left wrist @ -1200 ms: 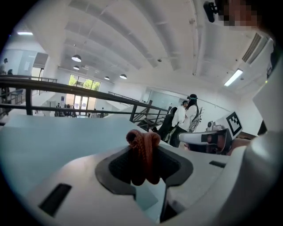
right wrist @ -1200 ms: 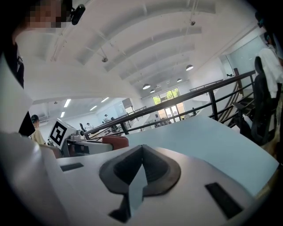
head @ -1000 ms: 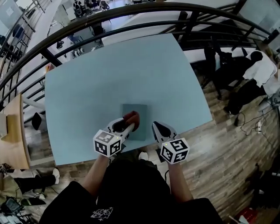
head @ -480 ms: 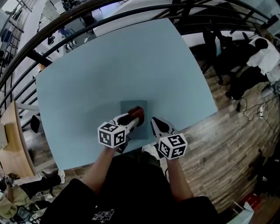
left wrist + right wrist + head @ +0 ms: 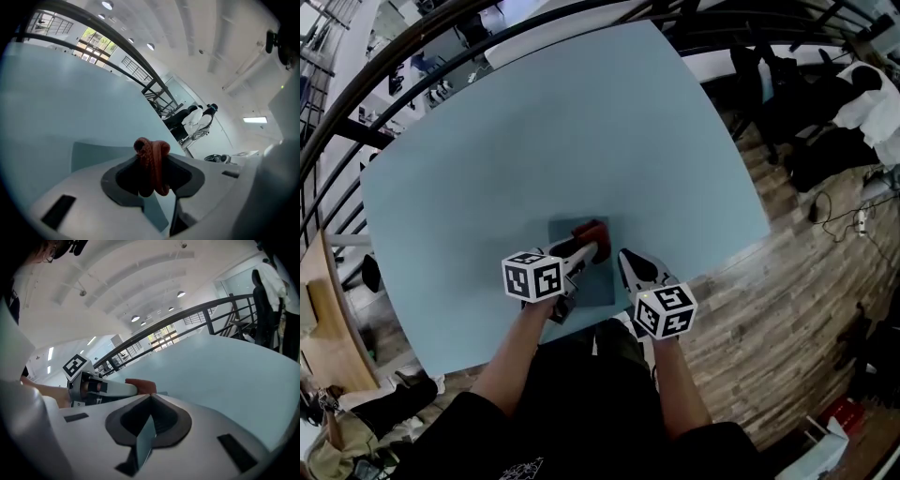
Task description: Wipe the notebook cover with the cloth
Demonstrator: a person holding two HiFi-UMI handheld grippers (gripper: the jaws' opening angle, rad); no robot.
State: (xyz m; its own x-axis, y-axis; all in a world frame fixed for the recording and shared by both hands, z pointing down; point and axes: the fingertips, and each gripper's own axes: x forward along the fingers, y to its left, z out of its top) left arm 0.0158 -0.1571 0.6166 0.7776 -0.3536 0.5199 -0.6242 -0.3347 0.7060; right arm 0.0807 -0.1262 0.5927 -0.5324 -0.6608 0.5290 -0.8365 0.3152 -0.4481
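A teal-grey notebook (image 5: pixel 598 281) lies flat on the pale blue table (image 5: pixel 534 141), near its front edge. My left gripper (image 5: pixel 586 246) is over the notebook, shut on a bunched red cloth (image 5: pixel 589 232) that rests on the cover's far half. The left gripper view shows the cloth (image 5: pixel 152 161) pinched between the jaws, with the notebook (image 5: pixel 91 152) beneath. My right gripper (image 5: pixel 626 260) sits at the notebook's right edge with its jaws closed and nothing visible between them. The right gripper view shows the cloth (image 5: pixel 143 386) and the left gripper (image 5: pixel 101 387) just ahead of the right gripper (image 5: pixel 151 397).
A black curved railing (image 5: pixel 412 56) runs behind the table's far edge. Wooden floor (image 5: pixel 769 309) lies to the right, with dark chairs and a white garment (image 5: pixel 867 98) at the upper right. The person's legs (image 5: pixel 581 394) are at the table's front edge.
The left gripper has carried the red cloth across the cover toward the notebook's far edge. The right gripper has stayed at the notebook's right edge.
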